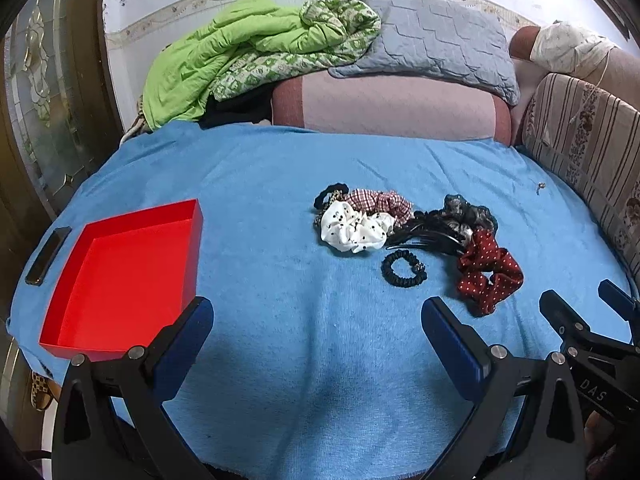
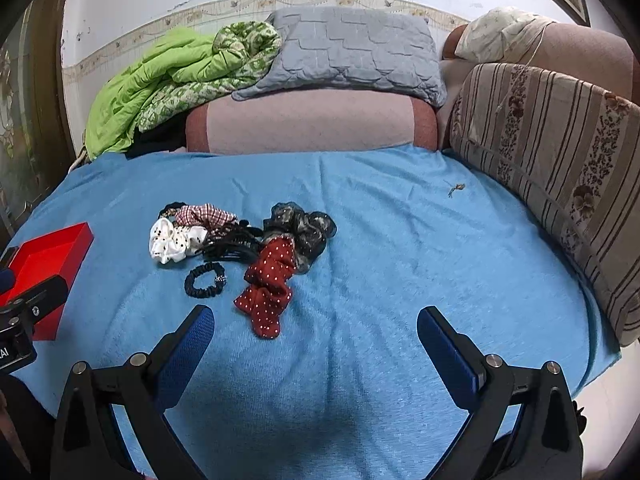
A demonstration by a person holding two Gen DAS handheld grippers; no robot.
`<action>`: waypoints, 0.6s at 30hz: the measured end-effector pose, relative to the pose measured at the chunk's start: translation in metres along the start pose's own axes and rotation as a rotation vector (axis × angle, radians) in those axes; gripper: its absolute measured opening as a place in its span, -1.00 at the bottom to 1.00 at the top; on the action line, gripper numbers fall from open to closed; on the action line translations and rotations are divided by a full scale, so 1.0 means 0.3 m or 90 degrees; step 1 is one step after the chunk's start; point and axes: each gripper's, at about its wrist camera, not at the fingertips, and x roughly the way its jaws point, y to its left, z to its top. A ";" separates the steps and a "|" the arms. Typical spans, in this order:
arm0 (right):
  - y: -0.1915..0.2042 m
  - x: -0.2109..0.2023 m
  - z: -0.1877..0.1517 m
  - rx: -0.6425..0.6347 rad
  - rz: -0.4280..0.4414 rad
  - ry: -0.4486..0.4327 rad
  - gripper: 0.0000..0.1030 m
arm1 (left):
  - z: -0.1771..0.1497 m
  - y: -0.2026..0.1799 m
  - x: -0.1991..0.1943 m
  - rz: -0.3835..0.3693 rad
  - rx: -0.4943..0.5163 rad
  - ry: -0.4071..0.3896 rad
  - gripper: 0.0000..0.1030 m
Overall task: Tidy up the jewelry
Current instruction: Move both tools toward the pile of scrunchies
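A heap of hair accessories lies mid-cloth: a white dotted scrunchie (image 1: 354,229) (image 2: 172,242), a red checked scrunchie (image 1: 380,201) (image 2: 202,214), a dark lace scrunchie (image 1: 466,212) (image 2: 304,226), black claw clips (image 1: 428,234) (image 2: 230,246), a red polka-dot scrunchie (image 1: 488,272) (image 2: 268,288) and a thin black hair tie (image 1: 404,269) (image 2: 205,280). An empty red tray (image 1: 120,280) (image 2: 44,256) sits on the left. My left gripper (image 1: 318,314) is open, short of the heap. My right gripper (image 2: 316,322) is open too, just right of the red polka-dot scrunchie.
A blue towel (image 1: 300,360) (image 2: 400,260) covers the surface. A black phone (image 1: 48,255) lies left of the tray. A small trinket (image 1: 541,187) (image 2: 456,189) lies far right. Behind are a green quilt (image 1: 240,52), a grey pillow (image 2: 344,48) and a striped cushion (image 2: 560,152).
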 end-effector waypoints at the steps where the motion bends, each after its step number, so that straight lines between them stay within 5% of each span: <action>1: 0.001 0.007 -0.002 0.001 0.001 0.003 1.00 | -0.002 0.000 0.006 -0.001 0.001 0.003 1.00; 14: 0.008 0.088 -0.019 -0.005 0.010 0.041 1.00 | 0.003 0.036 0.085 -0.038 -0.005 0.030 0.99; 18: 0.003 0.123 -0.020 -0.004 0.017 0.056 1.00 | 0.032 0.063 0.141 -0.057 -0.015 0.048 0.59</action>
